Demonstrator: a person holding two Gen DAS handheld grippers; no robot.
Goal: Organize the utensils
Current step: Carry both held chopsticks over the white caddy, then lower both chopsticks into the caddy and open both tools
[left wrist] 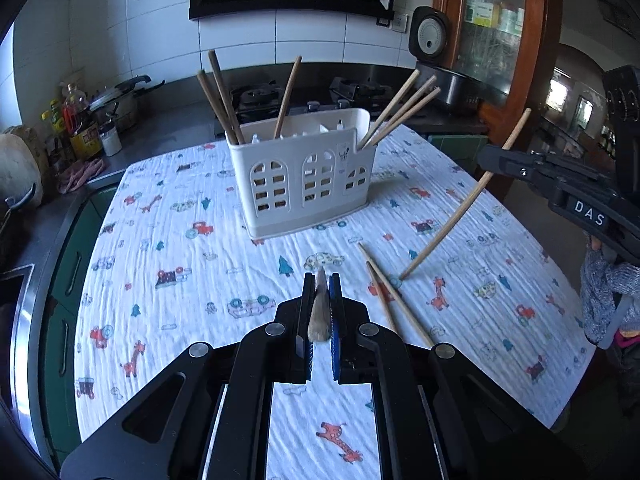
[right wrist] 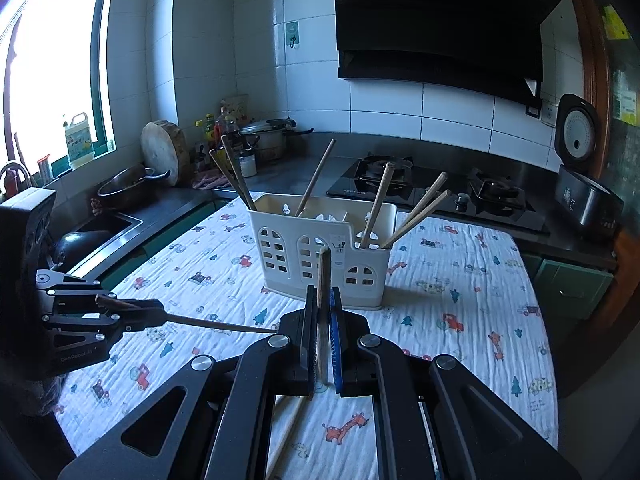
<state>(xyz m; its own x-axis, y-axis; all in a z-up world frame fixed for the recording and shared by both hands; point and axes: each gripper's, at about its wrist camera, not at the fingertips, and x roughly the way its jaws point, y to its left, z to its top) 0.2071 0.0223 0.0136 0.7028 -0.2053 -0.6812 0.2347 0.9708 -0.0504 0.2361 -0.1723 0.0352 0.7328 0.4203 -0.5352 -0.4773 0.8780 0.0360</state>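
Kitchen table under a printed cloth (left wrist: 180, 240); white holder (left wrist: 304, 176) with arched cut-outs stands upright toward the far side, stove behind it.

Holder already carries chopsticks: a cluster leaning left (left wrist: 220, 96), a single one nearer the middle, a cluster fanning out at the right end (left wrist: 400, 116); which compartment each sits in cannot be told for sure.

Left gripper (left wrist: 322, 280): jaws clenched on one chopstick (left wrist: 320, 312), seen end-on between the pads, the stick reaching out past the fingertips; held above the cloth, short of the holder.

Right gripper (right wrist: 323, 292): jaws likewise clamped on a chopstick (right wrist: 323, 280); from the left camera that stick (left wrist: 460, 208) slants down, its lower tip at or just above the cloth; contact cannot be told.

Two loose chopsticks (left wrist: 392, 296) lie on the cloth between the two grippers, crossing near their far ends.

Judgement: both sticks lifted, neither yet in the holder; two left to collect.

Risks from here: thin round sticks pinched at one spot may pivot in the pads and miss the opening; a stick arriving tilted may strike the leaning ones or the rim and tip the light holder; the slanted stick's tip may drag the cloth and shift the loose pair; both hands converging on the holder may collide.
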